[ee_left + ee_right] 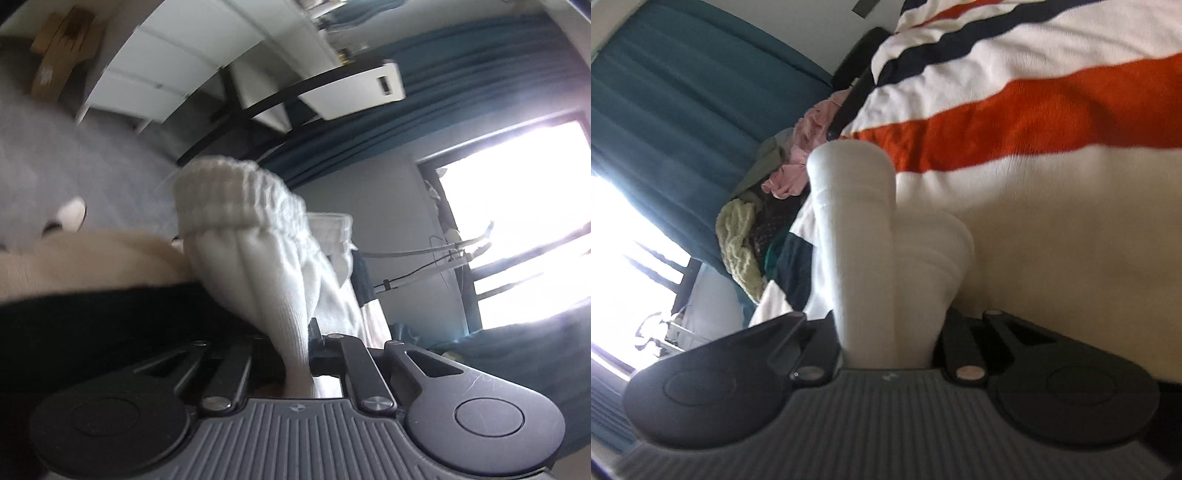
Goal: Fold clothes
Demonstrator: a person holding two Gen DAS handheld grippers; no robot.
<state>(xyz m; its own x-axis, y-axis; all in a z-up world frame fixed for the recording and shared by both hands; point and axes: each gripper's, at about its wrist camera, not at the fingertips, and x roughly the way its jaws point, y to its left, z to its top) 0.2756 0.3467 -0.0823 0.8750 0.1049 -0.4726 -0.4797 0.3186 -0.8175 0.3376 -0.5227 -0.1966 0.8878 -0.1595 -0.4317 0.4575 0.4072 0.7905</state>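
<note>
Behind the white sock (258, 236), teal curtains (461, 92) hung. The left gripper (295, 354) and right gripper (890, 332) were both clamped on this sock at centre frame. Folding seemed barely begun; a clothes pile (764, 206) waited at left.

Through the left wrist camera I see my left gripper (308, 354) with its jaws clamped on a white ribbed knit sock (243, 236), cuff standing up. Teal curtains (461, 74) hang beside a bright window (524, 221).
</note>
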